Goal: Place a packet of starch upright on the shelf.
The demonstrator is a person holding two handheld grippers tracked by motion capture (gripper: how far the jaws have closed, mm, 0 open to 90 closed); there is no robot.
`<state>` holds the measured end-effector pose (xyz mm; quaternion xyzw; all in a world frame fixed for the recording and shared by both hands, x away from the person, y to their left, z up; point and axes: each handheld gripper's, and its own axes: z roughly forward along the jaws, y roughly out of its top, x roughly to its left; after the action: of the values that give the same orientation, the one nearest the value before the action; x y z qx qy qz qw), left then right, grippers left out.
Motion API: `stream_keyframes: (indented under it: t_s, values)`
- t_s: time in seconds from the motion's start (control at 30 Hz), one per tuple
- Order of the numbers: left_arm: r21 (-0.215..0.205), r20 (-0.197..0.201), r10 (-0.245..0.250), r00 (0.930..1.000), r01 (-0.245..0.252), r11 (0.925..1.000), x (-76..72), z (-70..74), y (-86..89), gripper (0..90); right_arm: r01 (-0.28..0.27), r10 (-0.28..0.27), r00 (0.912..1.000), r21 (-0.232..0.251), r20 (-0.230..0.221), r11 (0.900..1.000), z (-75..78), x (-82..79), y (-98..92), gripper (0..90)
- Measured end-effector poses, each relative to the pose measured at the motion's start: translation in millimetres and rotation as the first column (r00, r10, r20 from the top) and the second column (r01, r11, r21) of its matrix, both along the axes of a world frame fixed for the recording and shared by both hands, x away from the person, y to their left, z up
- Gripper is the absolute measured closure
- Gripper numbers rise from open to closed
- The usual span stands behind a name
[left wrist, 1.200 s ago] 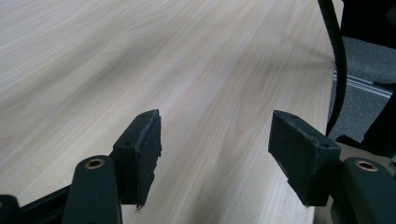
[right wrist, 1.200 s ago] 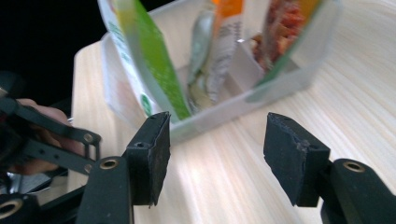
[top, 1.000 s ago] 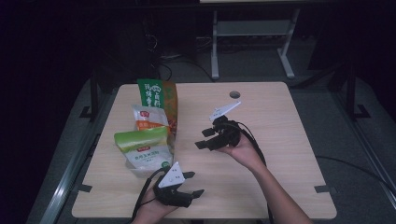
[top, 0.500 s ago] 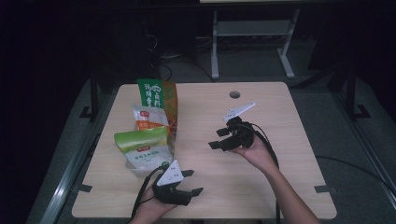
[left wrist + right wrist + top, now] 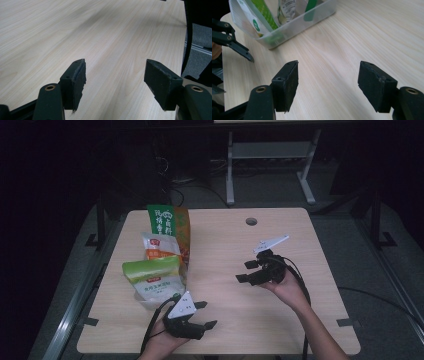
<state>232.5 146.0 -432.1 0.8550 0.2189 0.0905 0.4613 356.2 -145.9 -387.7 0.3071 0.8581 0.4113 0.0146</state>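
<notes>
Your right hand-held gripper [image 5: 246, 271] hangs over the middle of the desk [image 5: 300, 320] with its jaws wide apart and nothing between them, pointed toward the clear tub [image 5: 294, 25] at the left side. Your left hand-held gripper [image 5: 206, 315] sits low near the front edge, jaws likewise spread and empty, facing bare wood; it is just beside the tub's near corner.

The tub holds three pouches, standing on end and leaning on one another: a pale green pouch [image 5: 151, 277] nearest you, a white-and-orange pouch [image 5: 161, 246] behind it, and a tall green-and-orange pouch [image 5: 170, 222] at the back. So count two grippers, one tub, three pouches.

These pouches will likely handle as light, soft things: the film is slick and gives under pressure, and the contents probably shift. Pinch a flat top seal or an upper corner instead of the bulging belly, where the jaws may slide off or crush what is inside. The front pouch is the freest to reach; its top edge stands clear above the tub's rim. The tub itself looks thin and light, so it may skid if you tug a pouch sideways; lift straight up.
</notes>
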Motion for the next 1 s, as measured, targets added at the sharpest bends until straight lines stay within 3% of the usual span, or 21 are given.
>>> stream_keyframes:
  t_s: [0.63, 0.8, 1.0]
  values:
    - [-0.002, 0.001, -0.003, 1.0000, 0.003, 1.0000, 0.4, -0.8, -0.3, 33.8, 0.085, -0.085, 0.9964, 0.013, -0.008, 0.996, -13.5, -19.2, -43.0, 30.3]
    - [0.004, 0.007, -0.010, 0.9999, 0.010, 0.9999, 0.6, -1.2, -0.8, 33.7, 0.100, -0.099, 0.9943, 0.022, -0.039, 0.995, -20.5, -24.1, -53.0, 29.7]
    - [0.004, -0.003, -0.005, 1.0000, 0.005, 1.0000, 0.2, -1.8, -1.3, 33.7, 0.122, -0.121, 0.9918, 0.027, -0.041, 0.992, -27.0, -32.0, -65.2, 29.4]
